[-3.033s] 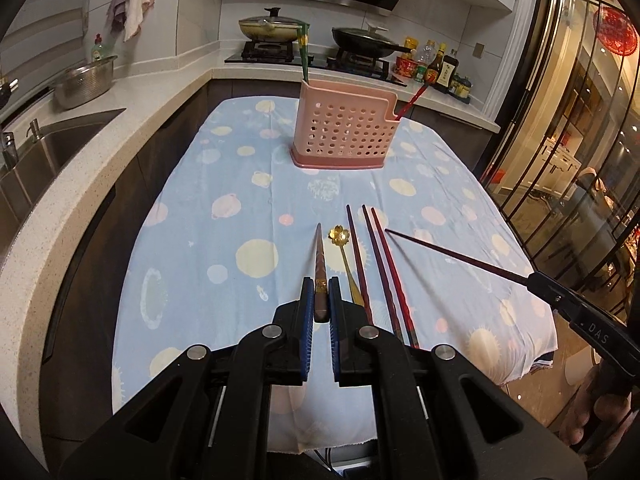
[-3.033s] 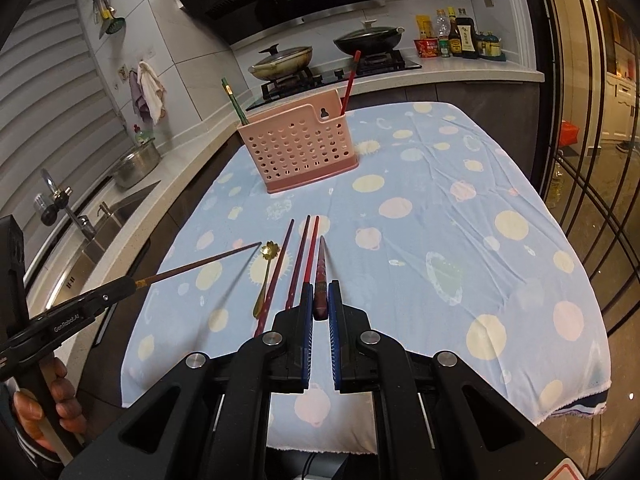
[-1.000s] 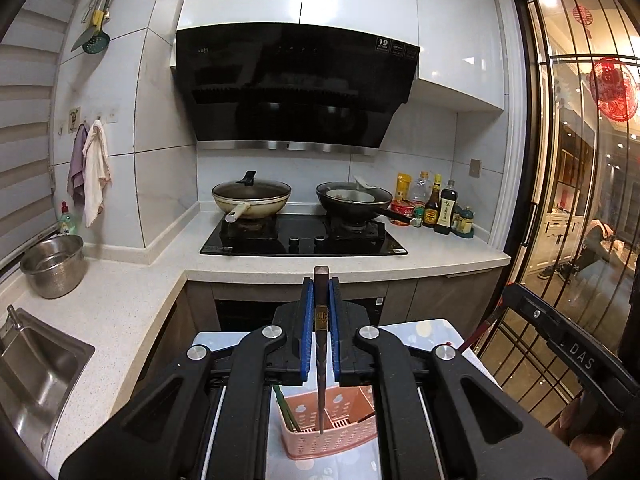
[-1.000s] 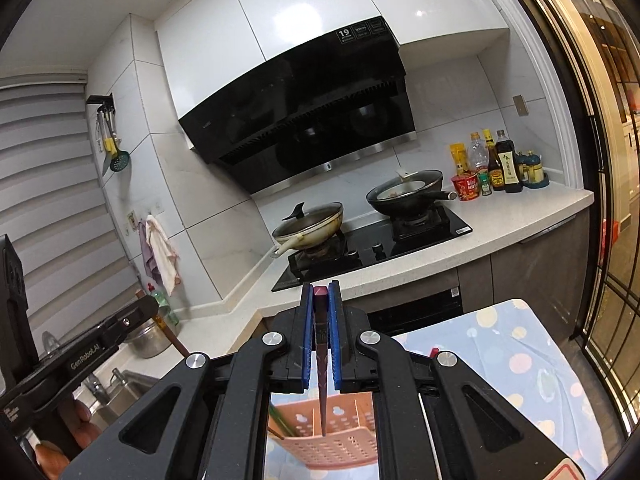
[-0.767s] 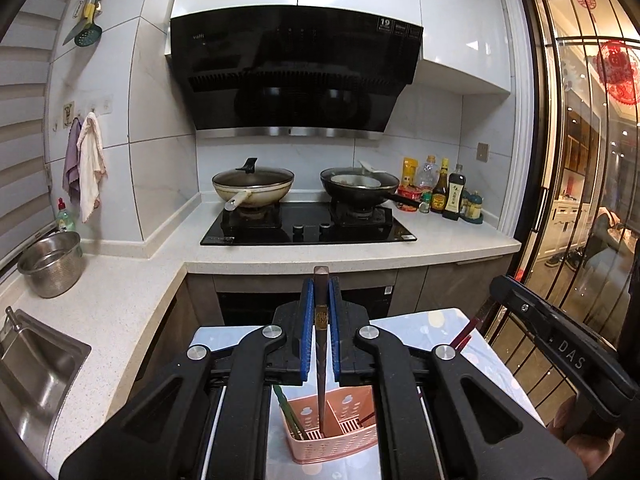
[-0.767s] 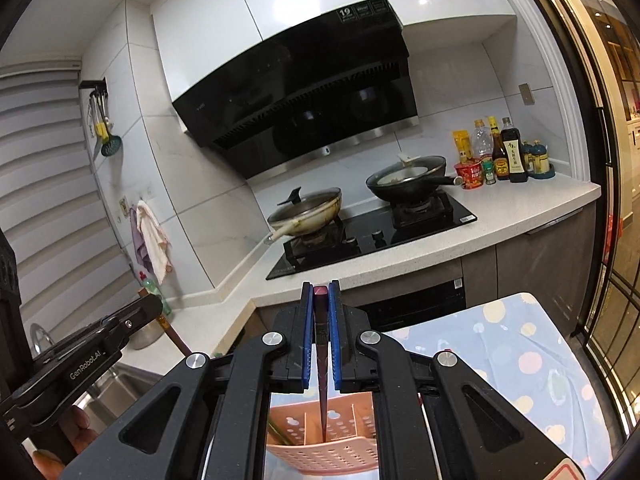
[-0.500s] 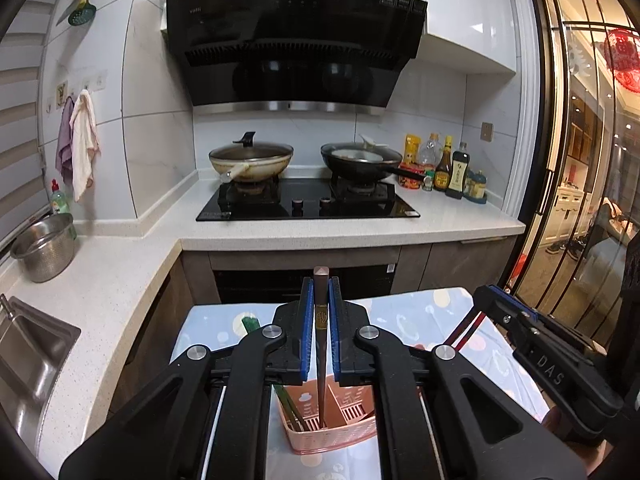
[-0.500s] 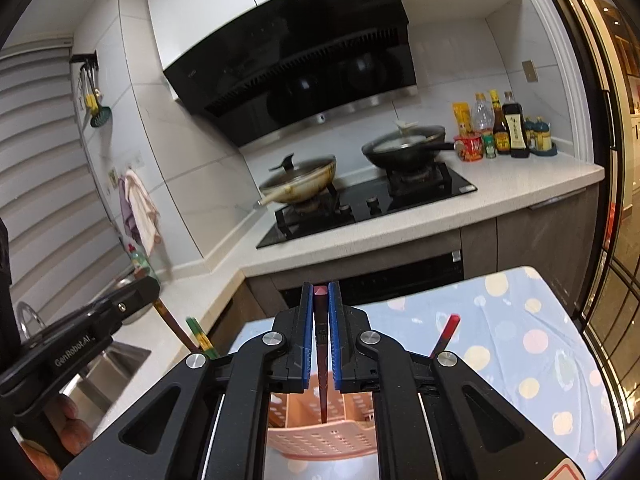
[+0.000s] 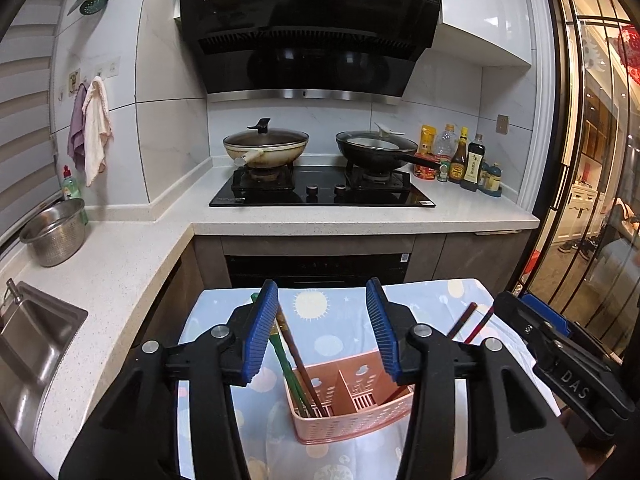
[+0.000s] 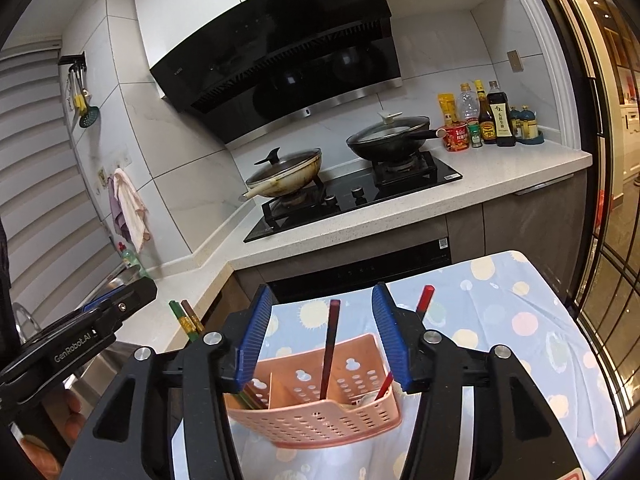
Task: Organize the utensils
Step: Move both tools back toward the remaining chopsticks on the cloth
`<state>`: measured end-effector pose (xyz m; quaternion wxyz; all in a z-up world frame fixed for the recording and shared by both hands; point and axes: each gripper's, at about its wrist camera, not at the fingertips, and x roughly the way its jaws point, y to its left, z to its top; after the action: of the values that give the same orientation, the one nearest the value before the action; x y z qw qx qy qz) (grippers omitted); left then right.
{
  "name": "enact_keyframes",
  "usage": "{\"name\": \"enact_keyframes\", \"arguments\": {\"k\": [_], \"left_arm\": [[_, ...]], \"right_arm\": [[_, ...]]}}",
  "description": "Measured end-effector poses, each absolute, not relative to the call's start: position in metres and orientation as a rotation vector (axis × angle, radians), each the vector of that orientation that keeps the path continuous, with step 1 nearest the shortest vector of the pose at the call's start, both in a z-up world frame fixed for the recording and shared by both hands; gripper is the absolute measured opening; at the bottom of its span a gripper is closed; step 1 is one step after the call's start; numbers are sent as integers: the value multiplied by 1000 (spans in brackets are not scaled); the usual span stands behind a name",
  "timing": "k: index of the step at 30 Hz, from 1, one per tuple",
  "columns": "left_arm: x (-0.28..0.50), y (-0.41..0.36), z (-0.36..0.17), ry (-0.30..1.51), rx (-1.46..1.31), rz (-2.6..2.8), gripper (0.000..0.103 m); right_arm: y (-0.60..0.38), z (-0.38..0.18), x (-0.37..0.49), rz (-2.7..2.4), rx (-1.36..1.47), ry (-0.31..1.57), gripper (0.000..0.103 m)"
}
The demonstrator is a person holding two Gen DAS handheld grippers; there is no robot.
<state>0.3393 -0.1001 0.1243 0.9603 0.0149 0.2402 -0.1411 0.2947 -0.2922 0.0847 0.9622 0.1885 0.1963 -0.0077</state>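
Where half a second ago each chopstick was pinched, both the left tongs [image 9: 324, 330] and right tongs [image 10: 322, 334] are now spread wide and empty; the chopsticks [image 10: 329, 350] stand in the pink utensil basket [image 10: 320, 420] at six o'clock, so two deliveries appear done.

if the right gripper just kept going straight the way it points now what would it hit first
Probably the pink utensil caddy just ahead. The right gripper is open, and the dark red chopstick standing in the caddy sits between its fingers, so that may touch first; depth is unclear.
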Motion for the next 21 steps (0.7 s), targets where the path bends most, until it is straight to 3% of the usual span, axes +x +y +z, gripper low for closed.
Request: {"name": "enact_keyframes", "arguments": {"k": [5,16,21], "left_arm": [[328,-98,126,487,32,-270,56],[276,-93,131,491,58,-276,58],[246,-88,130,490,60,-273,70]], "right_arm": [[-293,86,274,-10,389,391,53],[-279,89,210,14,370,405,54],[-270,88,181,27,368,417,55]]}}
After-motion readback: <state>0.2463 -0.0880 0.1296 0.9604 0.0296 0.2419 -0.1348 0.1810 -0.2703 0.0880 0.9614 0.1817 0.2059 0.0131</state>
